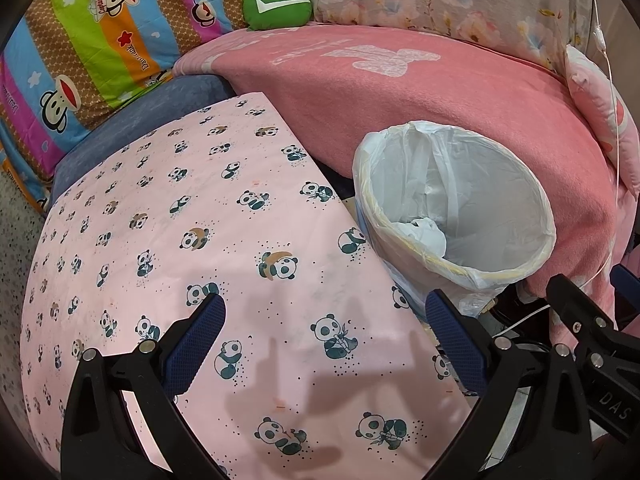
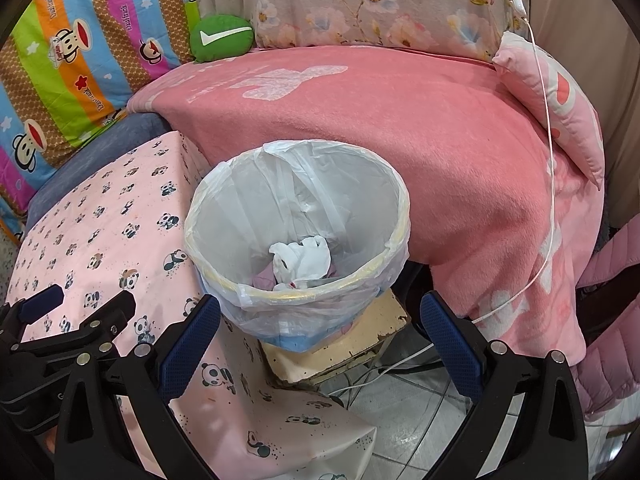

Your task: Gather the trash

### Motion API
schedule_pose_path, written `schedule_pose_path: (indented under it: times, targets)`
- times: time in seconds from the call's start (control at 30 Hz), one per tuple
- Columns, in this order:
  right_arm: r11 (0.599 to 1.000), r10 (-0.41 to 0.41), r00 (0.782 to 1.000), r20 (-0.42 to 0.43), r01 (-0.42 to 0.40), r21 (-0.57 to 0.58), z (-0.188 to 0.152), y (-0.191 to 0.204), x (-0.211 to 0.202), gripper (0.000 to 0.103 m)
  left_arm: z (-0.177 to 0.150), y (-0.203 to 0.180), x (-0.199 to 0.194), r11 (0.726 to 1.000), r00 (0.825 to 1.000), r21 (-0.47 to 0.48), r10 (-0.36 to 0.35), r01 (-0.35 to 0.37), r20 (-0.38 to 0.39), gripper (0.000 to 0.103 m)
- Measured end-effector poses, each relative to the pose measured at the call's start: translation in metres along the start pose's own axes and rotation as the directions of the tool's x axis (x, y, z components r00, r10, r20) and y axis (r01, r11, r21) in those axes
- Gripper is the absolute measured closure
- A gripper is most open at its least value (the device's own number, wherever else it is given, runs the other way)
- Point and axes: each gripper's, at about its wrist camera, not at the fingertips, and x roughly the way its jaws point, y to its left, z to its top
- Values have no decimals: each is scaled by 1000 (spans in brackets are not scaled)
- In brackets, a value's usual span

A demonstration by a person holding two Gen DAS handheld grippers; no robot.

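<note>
Panda-print tablecloth [image 1: 200, 220] beside lined bin [image 2: 298, 224]; "Paul Frank" bedding [image 1: 100, 40] behind; both grippers' fingers [image 1: 200, 340] [image 2: 192, 344] released, empty.

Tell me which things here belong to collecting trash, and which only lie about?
For the job: lined bin; crumpled white tissue inside it; both open hand-held grippers, left and right.

Just lying about: green cushion; pink blanket; panda cloth.

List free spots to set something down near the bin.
Panda-print tabletop is bare from the blue cushion to the bin. Pink blanket is open behind the bin. Crowded: floor under the bin, with a cream stool and cables.
</note>
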Motion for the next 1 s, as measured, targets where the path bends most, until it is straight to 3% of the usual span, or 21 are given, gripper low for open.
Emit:
schedule_pose_path:
  times: [1.0]
  targets:
    - [1000, 0, 1000, -1, 0, 0, 0, 1, 1, 5, -5, 8, 4, 1000, 1000, -27, -4, 4, -17, 7]
